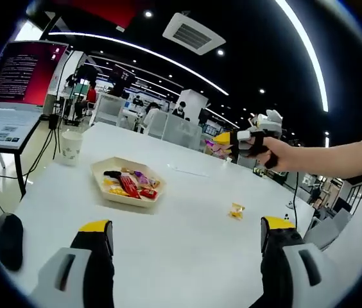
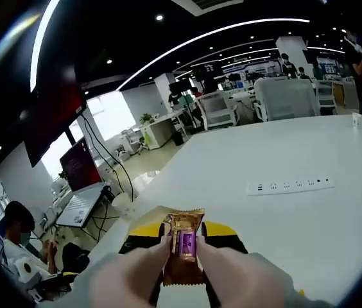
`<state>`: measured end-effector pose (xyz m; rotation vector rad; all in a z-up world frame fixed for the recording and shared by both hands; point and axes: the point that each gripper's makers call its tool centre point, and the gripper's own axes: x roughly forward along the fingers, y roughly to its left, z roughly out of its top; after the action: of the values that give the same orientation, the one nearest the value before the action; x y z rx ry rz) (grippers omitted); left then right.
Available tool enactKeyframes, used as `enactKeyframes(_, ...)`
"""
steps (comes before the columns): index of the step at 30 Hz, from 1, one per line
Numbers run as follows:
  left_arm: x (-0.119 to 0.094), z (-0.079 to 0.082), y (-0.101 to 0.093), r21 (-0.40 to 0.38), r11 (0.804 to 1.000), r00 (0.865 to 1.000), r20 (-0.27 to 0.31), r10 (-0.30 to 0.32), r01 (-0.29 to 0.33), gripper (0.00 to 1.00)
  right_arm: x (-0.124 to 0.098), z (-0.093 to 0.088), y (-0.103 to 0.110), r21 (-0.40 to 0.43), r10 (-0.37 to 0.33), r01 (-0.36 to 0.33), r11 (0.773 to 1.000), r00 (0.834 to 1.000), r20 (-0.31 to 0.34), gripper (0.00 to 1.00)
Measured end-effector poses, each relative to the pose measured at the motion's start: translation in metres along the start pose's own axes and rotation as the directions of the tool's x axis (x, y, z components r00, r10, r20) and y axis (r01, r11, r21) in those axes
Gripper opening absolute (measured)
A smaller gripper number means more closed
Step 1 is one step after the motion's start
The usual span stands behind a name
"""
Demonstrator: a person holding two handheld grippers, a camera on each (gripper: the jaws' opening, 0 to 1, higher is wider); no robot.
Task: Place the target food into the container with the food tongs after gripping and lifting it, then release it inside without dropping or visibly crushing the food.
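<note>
With the right tongs (image 2: 184, 240) pinching a gold-and-purple wrapped candy (image 2: 183, 247) aloft, carry it level over the tray of sweets (image 1: 128, 183) on the white counter (image 1: 194, 218), then ease open gently; the left tongs (image 1: 184, 239) stand spread.

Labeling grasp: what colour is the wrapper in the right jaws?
Gold snack wrapper with a purple centre panel; clearest in right gripper view.

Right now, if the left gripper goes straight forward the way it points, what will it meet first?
Probably nothing at once: the left gripper is open over bare white table. The small yellow candy lies a little to one side, and the candy tray to the other. Depth is unclear.
</note>
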<state>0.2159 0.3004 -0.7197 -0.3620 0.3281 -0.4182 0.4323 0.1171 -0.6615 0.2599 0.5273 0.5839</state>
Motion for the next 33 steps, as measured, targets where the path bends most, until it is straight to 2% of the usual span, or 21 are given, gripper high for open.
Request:
enactKeyframes(3, 0.003, 0.003, 0.005, -0.028, 0.999, 0.999, 0.016, 0.042, -0.042, 0.96, 0.008, -0.003, -0.002, 0.009, 0.036, -0.035, 0.999, 0.999, -0.023, 0.22)
enactKeyframes(6, 0.008, -0.003, 0.006, -0.015, 0.996, 0.996, -0.015, 0.084, -0.084, 0.96, 0.012, -0.004, 0.000, 0.010, 0.073, -0.073, 0.997, 0.997, -0.034, 0.22)
enactKeyframes(8, 0.011, 0.000, 0.007, -0.029, 0.994, 0.995, 0.004, 0.102, -0.102, 0.96, 0.016, -0.005, -0.001, -0.001, 0.081, -0.081, 0.997, 0.996, -0.036, 0.22)
enactKeyframes(10, 0.015, 0.001, 0.005, -0.049, 0.994, 0.995, 0.015, 0.103, -0.102, 0.96, 0.016, -0.006, -0.001, 0.025, 0.082, -0.081, 0.996, 0.996, -0.032, 0.22)
enactKeyframes(13, 0.026, -0.008, -0.001, -0.035, 0.996, 0.996, -0.026, 0.082, -0.083, 0.96, 0.014, -0.006, 0.003, 0.032, 0.089, -0.088, 0.996, 0.996, -0.023, 0.22)
enactKeyframes(17, 0.035, -0.008, -0.006, -0.029, 0.998, 0.998, -0.040, 0.048, -0.049, 0.95, 0.023, -0.011, 0.004, -0.011, 0.086, -0.086, 0.996, 0.996, -0.027, 0.22)
enactKeyframes(19, 0.036, -0.007, -0.009, -0.027, 0.999, 0.999, -0.042, 0.032, -0.033, 0.95, 0.024, -0.012, 0.011, -0.026, 0.078, -0.078, 0.997, 0.997, -0.013, 0.22)
enactKeyframes(21, 0.035, -0.006, -0.012, -0.015, 1.000, 0.999, -0.045, 0.010, -0.011, 0.95, 0.029, -0.014, 0.014, -0.035, 0.071, -0.071, 0.997, 0.997, -0.007, 0.22)
enactKeyframes(23, 0.029, -0.009, -0.011, -0.015, 1.000, 0.997, -0.071, 0.008, -0.009, 0.95, 0.030, -0.017, 0.021, -0.004, 0.066, -0.066, 0.998, 0.998, -0.004, 0.22)
enactKeyframes(26, 0.021, -0.005, -0.006, -0.040, 0.999, 0.999, -0.050, 0.002, -0.004, 0.96, 0.034, -0.016, 0.027, -0.007, 0.070, -0.070, 0.997, 0.997, 0.015, 0.22)
enactKeyframes(28, 0.018, -0.010, -0.001, -0.024, 1.000, 0.996, -0.090, 0.000, -0.002, 0.96, 0.034, -0.015, 0.032, 0.011, 0.062, -0.063, 0.998, 0.998, 0.027, 0.22)
enactKeyframes(33, 0.012, -0.003, -0.001, -0.023, 0.999, 0.996, -0.086, -0.025, 0.023, 0.96, 0.037, -0.018, 0.047, 0.017, 0.065, -0.066, 0.998, 0.998, 0.025, 0.22)
